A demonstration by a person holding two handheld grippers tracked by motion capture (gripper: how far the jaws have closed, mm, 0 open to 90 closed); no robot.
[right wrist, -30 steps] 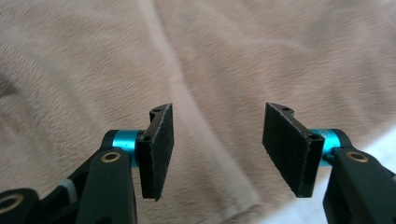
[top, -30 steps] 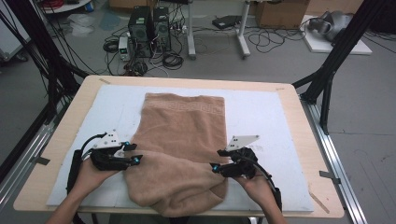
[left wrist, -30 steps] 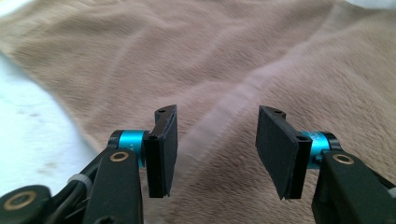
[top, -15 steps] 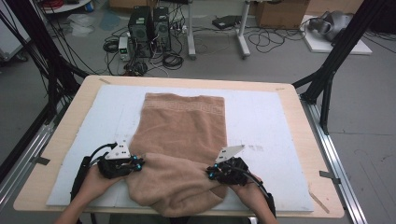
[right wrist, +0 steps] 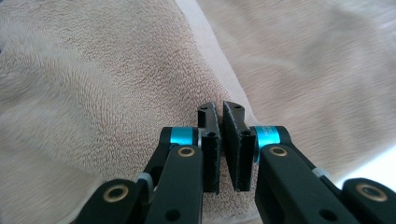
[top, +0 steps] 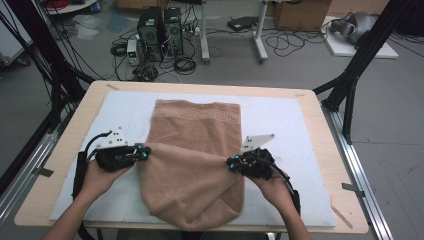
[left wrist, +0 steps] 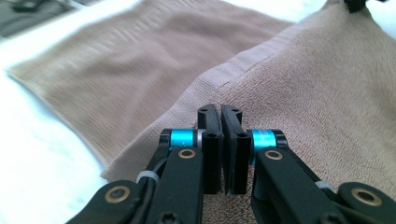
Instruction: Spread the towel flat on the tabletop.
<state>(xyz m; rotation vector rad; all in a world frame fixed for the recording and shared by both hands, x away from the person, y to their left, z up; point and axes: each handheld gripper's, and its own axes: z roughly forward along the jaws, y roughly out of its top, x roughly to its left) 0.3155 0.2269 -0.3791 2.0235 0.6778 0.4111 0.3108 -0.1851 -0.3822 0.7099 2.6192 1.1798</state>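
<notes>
**Both grippers clamped on the towel's side edges**

Seen from the high view: a tan towel [top: 192, 165] spread lengthwise on a white mat [top: 295, 125], itself laid over a wooden table [top: 320, 150]. Far end of the towel flat, with a woven band running across it; near end doubled and rumpled, bulging toward the table's front edge.

Left gripper [top: 142, 153] held at the towel's left edge, about halfway along its length, jaws brought together on the cloth. In the left gripper view, the left gripper [left wrist: 221, 116] shown with pads nearly touching, a smooth hem of the towel [left wrist: 289, 93] pinched between them, the terry surface rising to the right and a flatter layer lying beyond to the left. Closing of these jaws just completed, with cloth caught between.

Right gripper [top: 231, 163] placed at the towel's right edge, roughly opposite the other, also closed on fabric. In the right gripper view, the right gripper [right wrist: 220, 116] seen with pads pressed to a narrow slit around the folded edge of the towel [right wrist: 102, 74]; plush pile to the left, smoother layer to the right. Jaws likewise just closed, fabric between.

Cloth drawn slightly taut between the two grips, pinched inward at both sides. Hands wrapped around the gripper bodies, forearms entering from the bottom edge.
</notes>
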